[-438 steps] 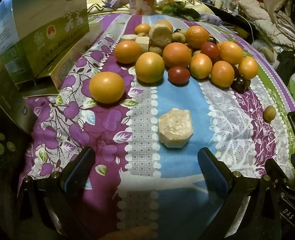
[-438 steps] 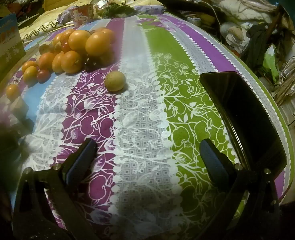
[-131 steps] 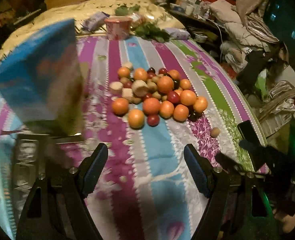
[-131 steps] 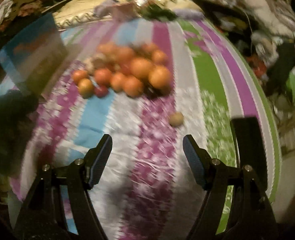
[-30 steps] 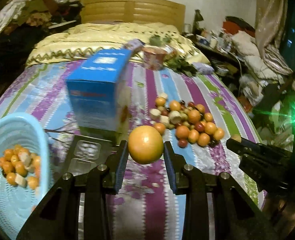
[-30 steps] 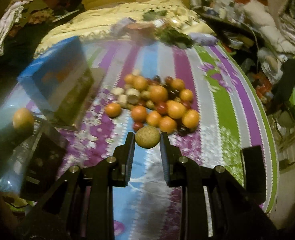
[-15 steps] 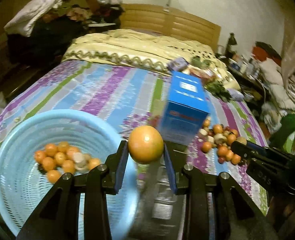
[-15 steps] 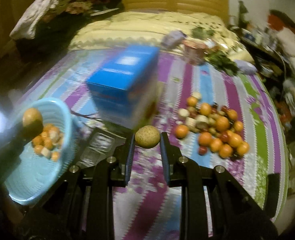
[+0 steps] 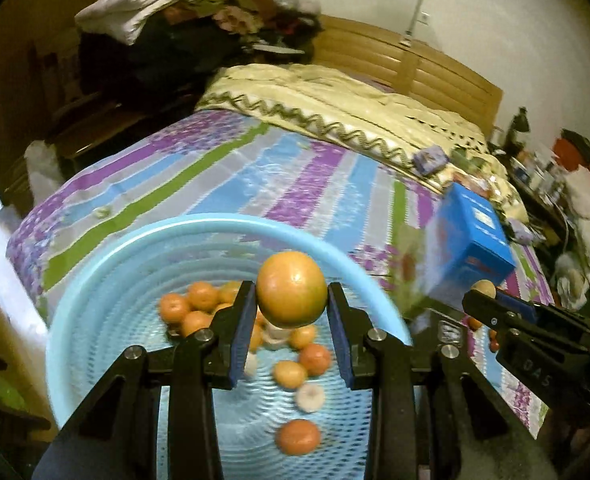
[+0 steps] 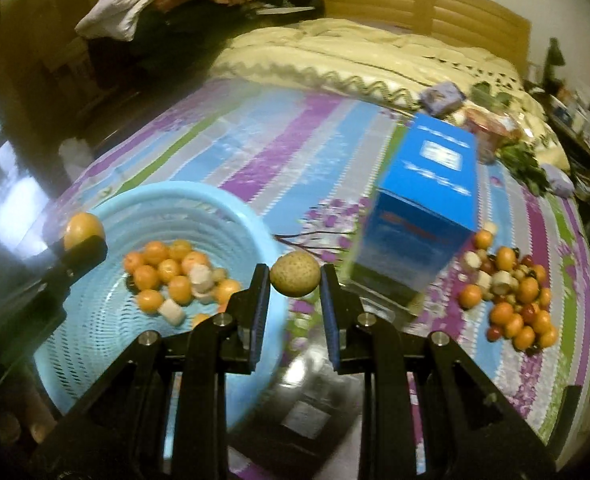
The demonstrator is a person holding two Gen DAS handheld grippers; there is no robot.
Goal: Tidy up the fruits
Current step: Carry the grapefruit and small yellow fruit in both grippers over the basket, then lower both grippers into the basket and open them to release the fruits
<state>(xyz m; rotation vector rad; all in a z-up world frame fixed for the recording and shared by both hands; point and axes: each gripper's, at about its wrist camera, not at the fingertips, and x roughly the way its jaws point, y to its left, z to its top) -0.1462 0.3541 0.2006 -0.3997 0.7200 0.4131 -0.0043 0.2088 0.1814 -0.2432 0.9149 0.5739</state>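
Observation:
My left gripper (image 9: 291,306) is shut on a large orange (image 9: 291,289) and holds it above the light blue basket (image 9: 107,276). Several small oranges and pale fruit pieces (image 9: 299,356) lie in the basket. My right gripper (image 10: 295,284) is shut on a small tan fruit (image 10: 295,273) and holds it just right of the basket's rim (image 10: 251,216). The left gripper with its orange (image 10: 83,230) shows at the left of the right wrist view. A pile of loose fruit (image 10: 511,300) lies on the striped cloth at the right.
A blue carton (image 10: 427,200) stands on the cloth between basket and fruit pile, on a dark flat box (image 10: 307,412). A red cup (image 10: 491,128) and greens (image 10: 523,164) sit at the far side. The cloth's left edge (image 9: 19,240) drops off.
Both grippers have swung left with their fruit. The left one now hangs over the basket; the right one has come up beside its rim. The fruit pile has slid to the right.

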